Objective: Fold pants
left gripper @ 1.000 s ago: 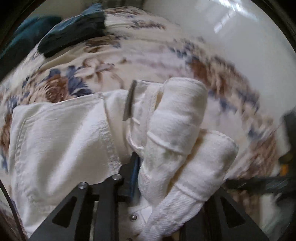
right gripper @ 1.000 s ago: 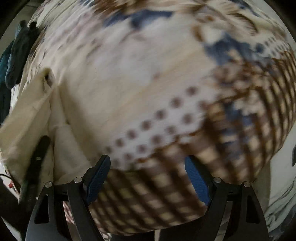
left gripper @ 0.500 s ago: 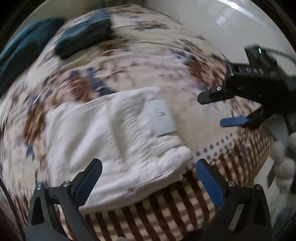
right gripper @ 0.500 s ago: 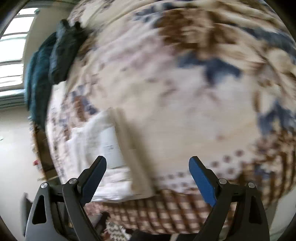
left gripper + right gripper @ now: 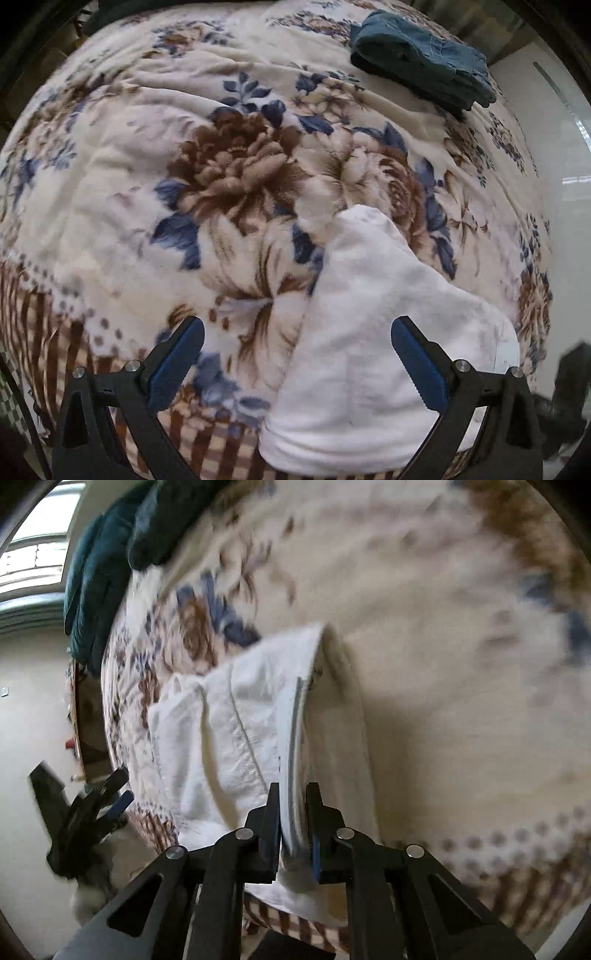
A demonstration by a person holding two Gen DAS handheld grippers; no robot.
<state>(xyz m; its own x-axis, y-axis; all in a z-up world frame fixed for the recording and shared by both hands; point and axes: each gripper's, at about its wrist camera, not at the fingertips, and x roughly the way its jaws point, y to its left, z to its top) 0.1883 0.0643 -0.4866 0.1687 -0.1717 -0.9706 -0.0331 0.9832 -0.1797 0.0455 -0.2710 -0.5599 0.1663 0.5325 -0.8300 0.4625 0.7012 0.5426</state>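
The right hand-held gripper [image 5: 291, 823] is pinching an edge of the folded white cotton pants [image 5: 236, 734], jaws nearly closed on the cloth. The left hand-held gripper [image 5: 295, 362] is hovering wide open and empty, just above the same bundle [image 5: 369, 369]. Judging from this, the edge should be drawn flat and level, with the left one pressing the crease. The pants are lying near the bed's front edge on a plush floral blanket [image 5: 221, 177]; farther back, a folded teal garment [image 5: 421, 62] is resting. Beyond that, pale floor and a window are showing.
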